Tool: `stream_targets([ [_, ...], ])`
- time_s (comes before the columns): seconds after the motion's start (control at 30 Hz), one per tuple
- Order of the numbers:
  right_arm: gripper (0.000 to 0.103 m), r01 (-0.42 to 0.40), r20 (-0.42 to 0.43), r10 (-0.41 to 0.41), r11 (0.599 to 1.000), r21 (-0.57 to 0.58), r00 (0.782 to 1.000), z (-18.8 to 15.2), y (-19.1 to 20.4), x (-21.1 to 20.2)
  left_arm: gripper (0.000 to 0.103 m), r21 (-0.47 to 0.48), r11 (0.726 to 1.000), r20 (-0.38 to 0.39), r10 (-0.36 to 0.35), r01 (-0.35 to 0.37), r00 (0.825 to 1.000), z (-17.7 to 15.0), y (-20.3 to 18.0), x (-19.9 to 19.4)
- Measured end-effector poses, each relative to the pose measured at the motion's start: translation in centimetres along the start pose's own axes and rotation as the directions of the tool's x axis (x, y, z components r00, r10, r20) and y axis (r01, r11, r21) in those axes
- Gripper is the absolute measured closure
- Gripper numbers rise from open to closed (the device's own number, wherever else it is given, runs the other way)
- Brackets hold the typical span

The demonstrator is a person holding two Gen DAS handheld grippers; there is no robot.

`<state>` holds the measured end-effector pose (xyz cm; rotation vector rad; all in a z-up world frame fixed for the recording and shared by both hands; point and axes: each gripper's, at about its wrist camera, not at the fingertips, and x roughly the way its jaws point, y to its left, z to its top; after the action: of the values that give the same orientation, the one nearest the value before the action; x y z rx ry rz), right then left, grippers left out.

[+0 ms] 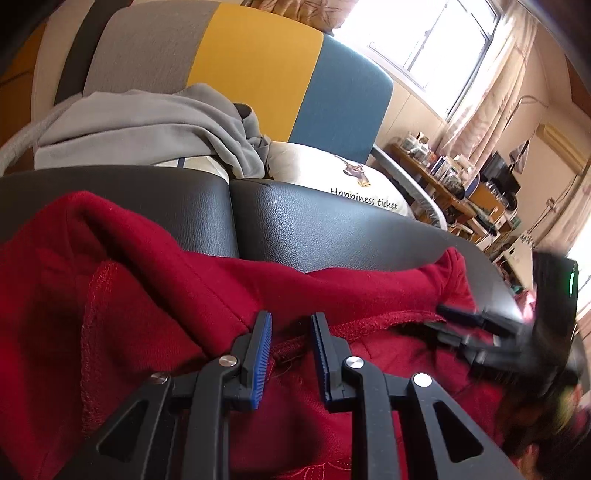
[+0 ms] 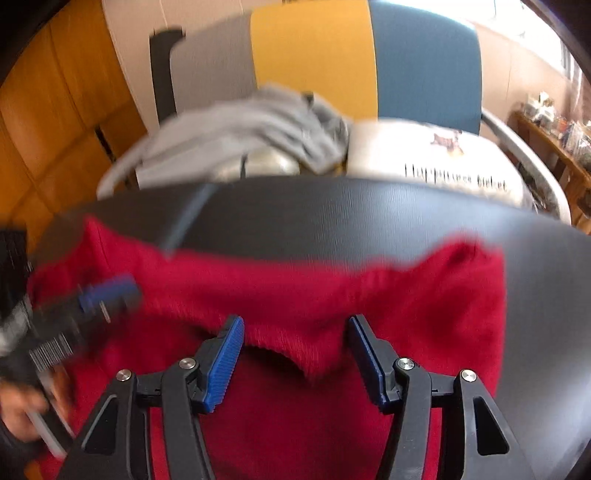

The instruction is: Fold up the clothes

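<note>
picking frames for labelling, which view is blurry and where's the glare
Right wrist view: motion-smeared throughout, red garment and pillow lettering soft. Left wrist view: mostly sharp, pillow text legible, only the right gripper streaked; window blown out white. Both show fisheye bending at the edges.

Light: I see daylight glare from the window (image 1: 439, 37).
Blur: right wrist view smears.
Edges: fisheye-bent, dark corners.

The crumpled red fleece garment (image 1: 155, 295) looks soft and matt, its hem stitching rough. The black leather-look worktop (image 1: 314, 229) is pebbled, faintly glossy. Ribbed blue pads (image 2: 225, 363) sit on matt black plastic.
</note>
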<state>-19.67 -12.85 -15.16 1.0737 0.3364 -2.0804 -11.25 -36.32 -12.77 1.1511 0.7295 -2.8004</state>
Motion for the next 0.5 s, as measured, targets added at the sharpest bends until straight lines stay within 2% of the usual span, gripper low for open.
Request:
stream_targets([
  [0.1,0.040,0.036,0.047,-0.034,0.999,-0.037,0.998,-2.5,0.1,0.0,0.082,-0.023,1.000,0.006,-0.014,0.014,1.000,0.0,0.3,0.0],
  [0.23,0.035,0.080,0.049,-0.077,0.995,-0.054,0.996,-2.7,0.5,0.6,0.082,-0.057,0.998,0.019,-0.022,0.023,1.000,-0.1,0.5,0.0],
  [0.3,0.034,0.066,0.052,-0.064,0.997,-0.040,0.997,-2.8,0.0,0.6,0.082,-0.112,0.993,0.032,-0.042,0.045,0.999,-0.3,0.9,-0.4],
  [0.37,0.034,0.062,0.054,-0.061,0.997,-0.035,0.997,-2.9,-0.2,0.7,0.082,-0.175,0.982,0.051,-0.060,0.068,0.997,-0.6,1.4,-1.3],
  [0.5,0.033,0.067,0.057,-0.065,0.997,-0.033,0.996,-2.9,-0.1,0.6,0.076,-0.264,0.963,0.075,-0.042,0.060,0.996,-3.1,2.3,-5.3],
])
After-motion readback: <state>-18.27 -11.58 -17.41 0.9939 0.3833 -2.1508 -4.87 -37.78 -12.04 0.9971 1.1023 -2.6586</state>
